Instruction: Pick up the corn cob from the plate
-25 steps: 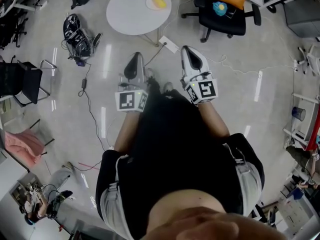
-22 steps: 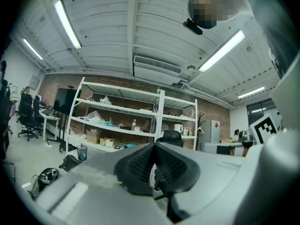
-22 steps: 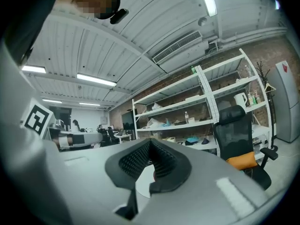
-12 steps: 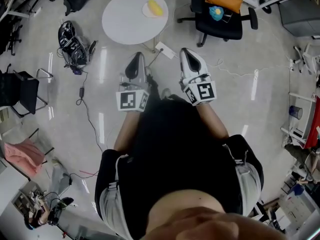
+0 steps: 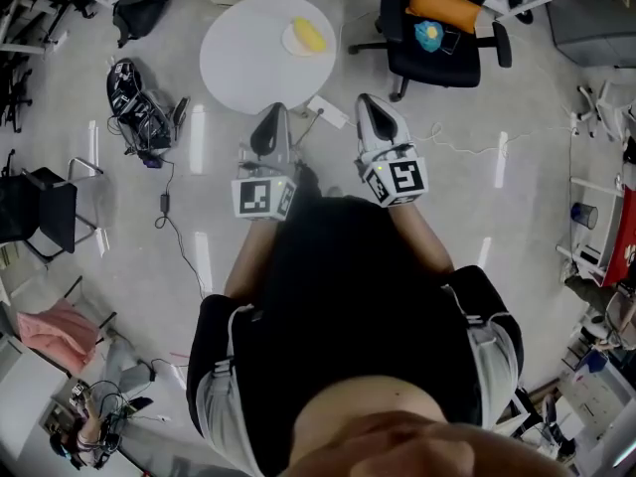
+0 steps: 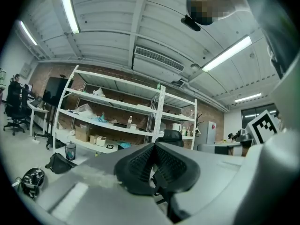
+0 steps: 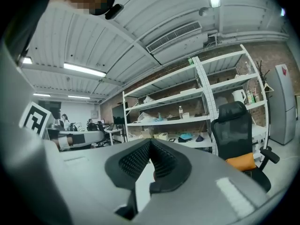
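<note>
The corn cob (image 5: 311, 35) lies on its plate (image 5: 289, 40) at the far right of the round desk (image 5: 238, 63), well beyond the left gripper (image 5: 272, 127) and right gripper (image 5: 378, 117), whose jaws are pressed together on nothing, so arriving without parting them would probably just knock the cob off.

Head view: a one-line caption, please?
Left hand-held gripper and right hand-held gripper, both shut, point toward round table holding corn cob on plate.
</note>
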The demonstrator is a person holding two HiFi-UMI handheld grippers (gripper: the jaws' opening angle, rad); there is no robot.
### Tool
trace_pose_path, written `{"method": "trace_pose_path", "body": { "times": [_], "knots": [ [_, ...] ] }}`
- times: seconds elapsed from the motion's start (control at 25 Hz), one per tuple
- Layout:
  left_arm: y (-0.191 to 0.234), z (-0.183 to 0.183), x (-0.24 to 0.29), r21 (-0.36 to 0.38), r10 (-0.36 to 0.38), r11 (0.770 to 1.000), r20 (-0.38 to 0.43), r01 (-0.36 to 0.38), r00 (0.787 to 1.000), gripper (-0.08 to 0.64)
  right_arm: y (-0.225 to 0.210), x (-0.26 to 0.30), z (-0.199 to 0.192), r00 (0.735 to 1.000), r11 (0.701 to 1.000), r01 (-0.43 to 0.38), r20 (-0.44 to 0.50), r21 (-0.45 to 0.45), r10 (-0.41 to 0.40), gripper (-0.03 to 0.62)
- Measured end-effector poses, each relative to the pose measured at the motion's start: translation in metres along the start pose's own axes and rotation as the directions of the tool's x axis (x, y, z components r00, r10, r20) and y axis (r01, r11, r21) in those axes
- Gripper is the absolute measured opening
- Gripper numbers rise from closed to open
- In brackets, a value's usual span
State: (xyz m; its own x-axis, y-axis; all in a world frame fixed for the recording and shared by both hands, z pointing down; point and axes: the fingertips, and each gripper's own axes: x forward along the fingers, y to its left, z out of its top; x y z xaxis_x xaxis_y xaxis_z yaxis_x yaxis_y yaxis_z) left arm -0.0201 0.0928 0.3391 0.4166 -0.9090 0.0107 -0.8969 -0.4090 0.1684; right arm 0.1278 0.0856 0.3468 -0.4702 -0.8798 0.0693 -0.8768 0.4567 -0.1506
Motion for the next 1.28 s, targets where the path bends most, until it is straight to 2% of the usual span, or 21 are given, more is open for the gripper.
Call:
{"method": "trace_pose_path", "body": {
  "times": [0.24, 0.64, 0.96, 1.28],
  "knots": [
    [0.035, 0.006, 0.036, -0.017, -0.029, 0.999, -0.014, 0.028, 0.999, 0.002, -0.003, 0.048, 0.004, 0.999, 1.0, 0.027, -0.019, -0.009, -0.027, 0.008],
    [0.085, 0.005, 0.061, -0.04, -0.069, 0.997, -0.033, 0.068, 0.997, 0.002, -0.001, 0.099, -0.004, 0.994, 0.995, 0.1, -0.043, 0.002, -0.099, 0.008],
    [0.087, 0.0, 0.083, -0.052, -0.073, 0.996, -0.043, 0.071, 0.996, 0.002, -0.016, 0.119, -0.007, 0.992, 0.994, 0.108, -0.06, 0.005, -0.107, 0.008],
    [0.095, -0.006, 0.107, -0.046, -0.036, 0.998, -0.067, 0.033, 0.997, 0.002, -0.038, 0.147, -0.019, 0.993, 0.997, 0.081, -0.09, 0.012, -0.079, 0.008]
  ]
}}
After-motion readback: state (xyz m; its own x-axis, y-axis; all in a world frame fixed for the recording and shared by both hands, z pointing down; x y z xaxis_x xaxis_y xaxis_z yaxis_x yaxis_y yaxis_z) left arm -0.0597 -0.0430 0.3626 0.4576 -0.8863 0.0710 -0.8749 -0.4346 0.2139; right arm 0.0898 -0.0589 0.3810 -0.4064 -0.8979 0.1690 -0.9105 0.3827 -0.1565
